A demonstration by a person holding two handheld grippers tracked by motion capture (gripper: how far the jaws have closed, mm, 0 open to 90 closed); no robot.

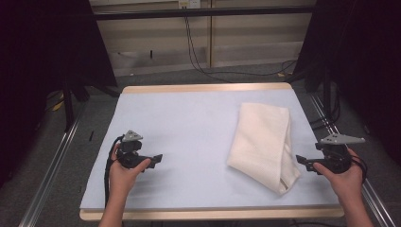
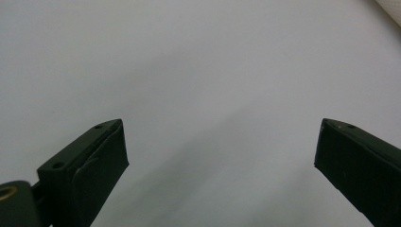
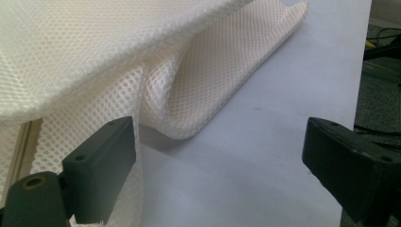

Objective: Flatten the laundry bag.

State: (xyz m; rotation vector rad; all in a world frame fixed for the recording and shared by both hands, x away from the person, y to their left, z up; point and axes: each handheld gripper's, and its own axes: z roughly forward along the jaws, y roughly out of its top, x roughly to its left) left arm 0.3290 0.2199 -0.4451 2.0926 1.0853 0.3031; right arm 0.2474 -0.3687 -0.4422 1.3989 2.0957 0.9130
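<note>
A folded cream mesh cloth [image 1: 263, 142] lies on the right half of the pale blue table [image 1: 189, 127], its near corner toward the front edge. My right gripper [image 1: 302, 163] hovers at the table's right front, jaws wide apart, just right of the cloth's near corner. In the right gripper view the cloth [image 3: 118, 61] has loose folded layers ahead and to the left, and the gripper [image 3: 220, 156] holds nothing. My left gripper [image 1: 156, 159] rests low at the left front, open and pointing right. In the left gripper view that gripper [image 2: 222, 156] spans bare table.
The table has a wooden rim [image 1: 208, 88] at the back. Metal rails [image 1: 52, 165] run along both sides on the floor. Cables [image 1: 198, 56] trail on the floor beyond the table. Dark curtains [image 1: 42, 42] stand at both sides.
</note>
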